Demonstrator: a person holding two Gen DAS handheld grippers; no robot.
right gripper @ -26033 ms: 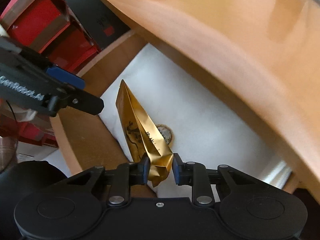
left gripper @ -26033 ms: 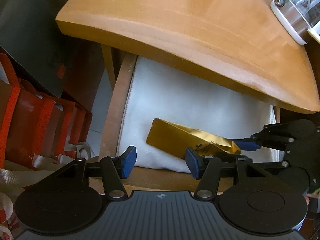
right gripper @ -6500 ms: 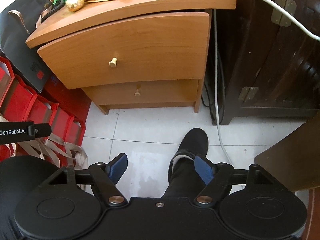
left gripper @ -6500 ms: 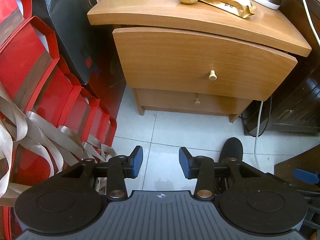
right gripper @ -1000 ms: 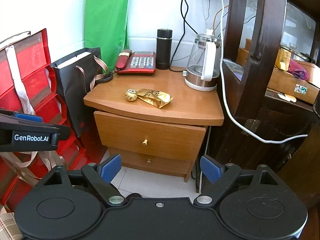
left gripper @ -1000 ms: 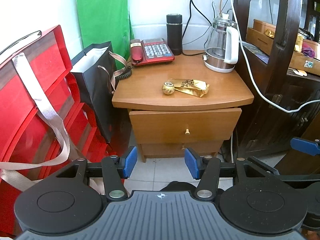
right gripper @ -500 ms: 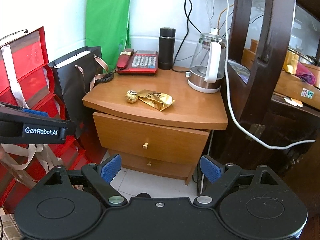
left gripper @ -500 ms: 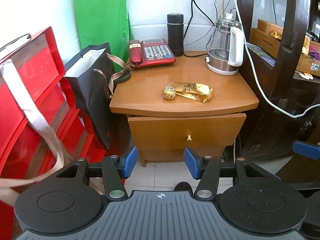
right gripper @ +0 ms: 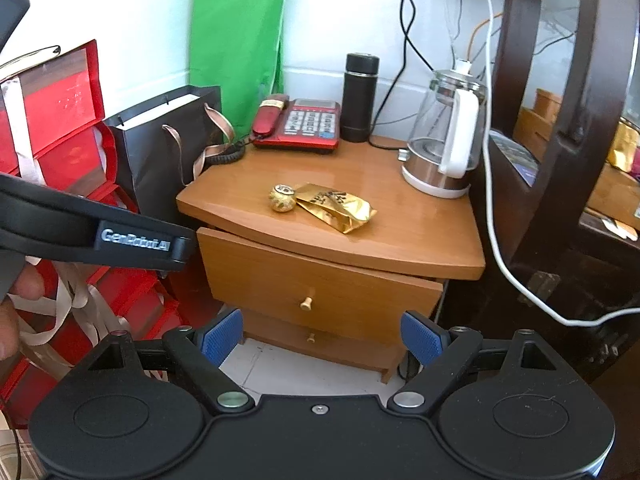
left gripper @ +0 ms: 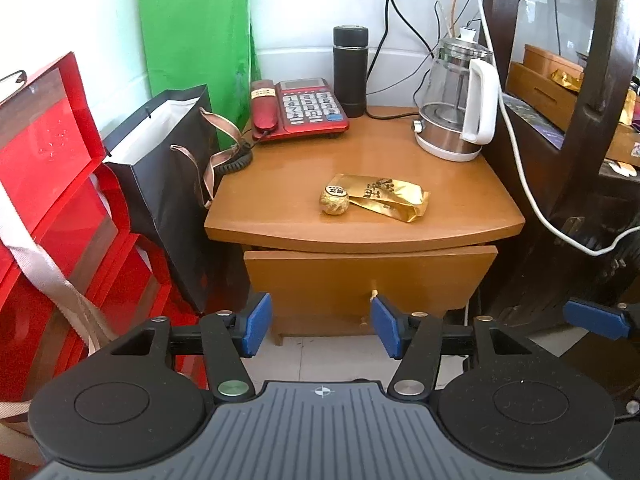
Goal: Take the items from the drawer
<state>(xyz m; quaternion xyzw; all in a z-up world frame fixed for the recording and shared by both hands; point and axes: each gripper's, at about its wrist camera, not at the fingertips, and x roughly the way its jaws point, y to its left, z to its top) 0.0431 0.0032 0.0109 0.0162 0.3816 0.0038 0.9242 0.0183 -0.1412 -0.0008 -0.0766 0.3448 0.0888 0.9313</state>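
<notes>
1. The left gripper [left gripper: 320, 330] hangs in the air well short of the nightstand, its blue pads [left gripper: 256, 322] parted with nothing between them.
2. The right gripper [right gripper: 322, 338] is likewise held back from the furniture, its blue pads [right gripper: 420, 338] spread wide and empty; one blue tip of it shows at the right edge of the left wrist view.
3. The top drawer [right gripper: 316, 288] stands pushed in almost flush under the nightstand [left gripper: 280, 184] top, with a small knob [right gripper: 307, 303] at its middle; a lower drawer [right gripper: 320, 340] sits beneath it.
4. On the nightstand top, toward the front, lies a gold packet [left gripper: 386, 197], and a gold ball [left gripper: 335, 200] rests touching its left end.
5. Behind these stand a red phone [left gripper: 298, 110] at the back left, a black flask [left gripper: 351, 70] just right of it, and a glass kettle [left gripper: 460, 108] at the back right.
6. Left of the nightstand stands a black bag [left gripper: 168, 176], with red bags [left gripper: 52, 200] nearer the camera.
7. A green sheet [right gripper: 236, 40] hangs against the wall behind.
</notes>
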